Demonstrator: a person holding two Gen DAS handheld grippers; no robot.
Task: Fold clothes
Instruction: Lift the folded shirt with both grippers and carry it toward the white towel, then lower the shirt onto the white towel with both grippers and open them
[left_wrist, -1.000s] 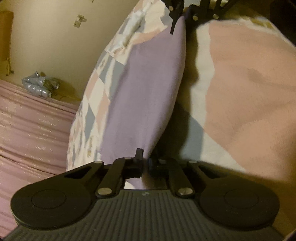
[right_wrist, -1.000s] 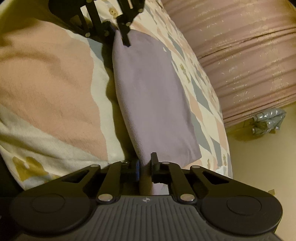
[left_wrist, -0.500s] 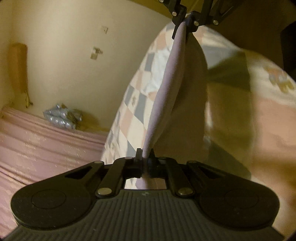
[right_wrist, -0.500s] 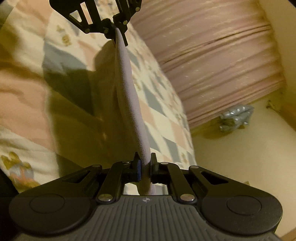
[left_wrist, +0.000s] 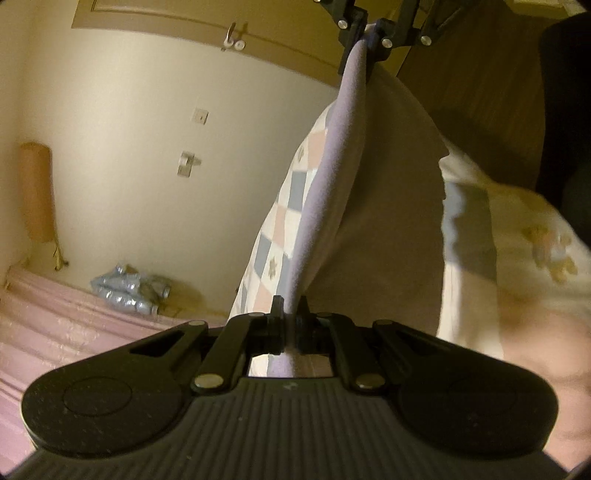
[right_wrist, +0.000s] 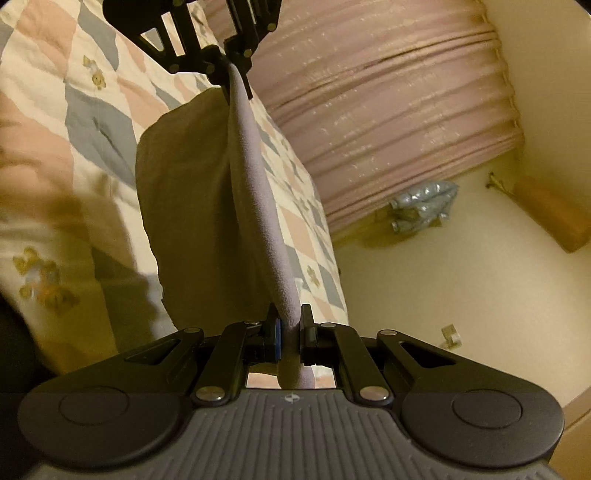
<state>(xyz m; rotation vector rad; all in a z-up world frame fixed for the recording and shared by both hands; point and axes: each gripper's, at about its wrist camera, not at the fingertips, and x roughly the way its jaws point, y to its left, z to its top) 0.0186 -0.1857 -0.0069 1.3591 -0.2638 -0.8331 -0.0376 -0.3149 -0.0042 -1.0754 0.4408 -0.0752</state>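
A lilac cloth (left_wrist: 325, 206) is held stretched in the air between the two grippers, seen nearly edge-on, with its slack hanging to the shadowed side over a patchwork quilt (left_wrist: 280, 206). In the left wrist view the left gripper (left_wrist: 291, 314) is at 6 o'clock, jaws closed tight on one end of the cloth, and the right gripper (left_wrist: 369, 40) is seen at 12 o'clock, clamped on the far end. In the right wrist view the right gripper (right_wrist: 291, 325) sits at 6 o'clock, fingers pinched on the cloth with only the fabric's thickness between them, a blue pad showing on the left finger; the left gripper (right_wrist: 231, 70) is seen at 12 o'clock, closed on the opposite end. The cloth (right_wrist: 258, 206) runs from 12 to 6 between them. Pink curtains (right_wrist: 388, 122) are seen at 1 o'clock, a bundle of plastic bottles (right_wrist: 421, 206) at 3 o'clock on the cream floor (right_wrist: 424, 295), the quilt (right_wrist: 74, 92) at 10 o'clock. Some motion blur is noted at the quilt edges
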